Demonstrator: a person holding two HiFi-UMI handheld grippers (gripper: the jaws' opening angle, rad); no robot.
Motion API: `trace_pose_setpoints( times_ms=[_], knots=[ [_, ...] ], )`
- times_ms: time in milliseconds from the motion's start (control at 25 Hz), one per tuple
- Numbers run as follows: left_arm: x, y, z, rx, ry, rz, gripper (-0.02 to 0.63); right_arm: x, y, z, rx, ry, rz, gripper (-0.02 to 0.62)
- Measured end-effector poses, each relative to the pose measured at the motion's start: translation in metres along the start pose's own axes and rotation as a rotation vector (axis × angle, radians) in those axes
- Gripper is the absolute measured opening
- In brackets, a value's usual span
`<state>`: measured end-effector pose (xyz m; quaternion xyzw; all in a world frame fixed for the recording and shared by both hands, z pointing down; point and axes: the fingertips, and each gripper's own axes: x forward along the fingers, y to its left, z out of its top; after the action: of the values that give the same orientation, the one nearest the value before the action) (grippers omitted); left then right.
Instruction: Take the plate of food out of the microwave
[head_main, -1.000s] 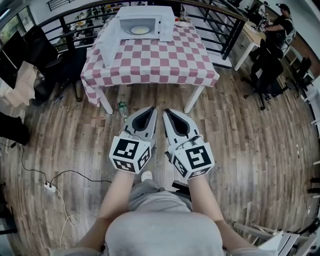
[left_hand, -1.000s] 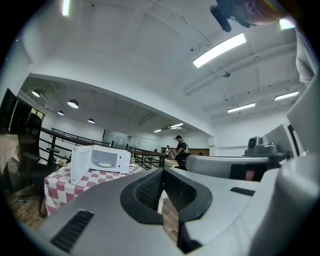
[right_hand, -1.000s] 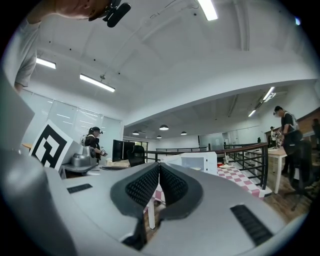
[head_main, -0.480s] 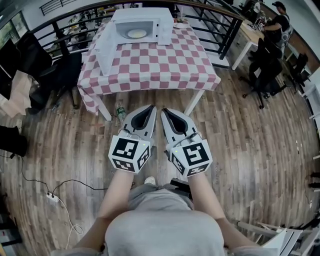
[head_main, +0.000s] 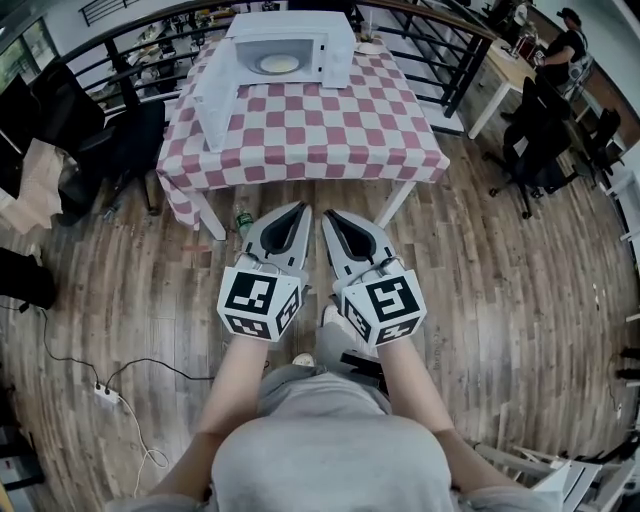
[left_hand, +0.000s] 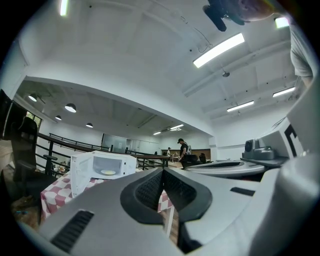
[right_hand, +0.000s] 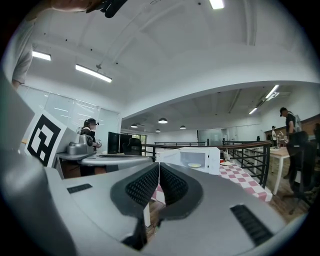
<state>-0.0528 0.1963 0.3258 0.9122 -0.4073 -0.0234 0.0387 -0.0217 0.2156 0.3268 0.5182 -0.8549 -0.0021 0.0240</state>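
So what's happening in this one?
A person stands a little short of the checkered table, holding the left gripper and right gripper side by side, both shut and empty. The microwave on the table has its door swung open, and the plate of food sits inside, untouched.

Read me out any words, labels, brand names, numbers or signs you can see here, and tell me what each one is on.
No readable text anywhere.
Left marker cube and right marker cube: black-and-white square patterns, not words.
Microwave: any brand or panel print is too small to read.
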Motion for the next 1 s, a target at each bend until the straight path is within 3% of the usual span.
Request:
trace_pose_setpoints(
  times_ms=[1000],
  knots=[
    [0.102,0.082,0.002,0.001,-0.008,0.083,0.003,0.114,-0.073,0.004,0.025,-0.031,0.06,0.028]
  ],
)
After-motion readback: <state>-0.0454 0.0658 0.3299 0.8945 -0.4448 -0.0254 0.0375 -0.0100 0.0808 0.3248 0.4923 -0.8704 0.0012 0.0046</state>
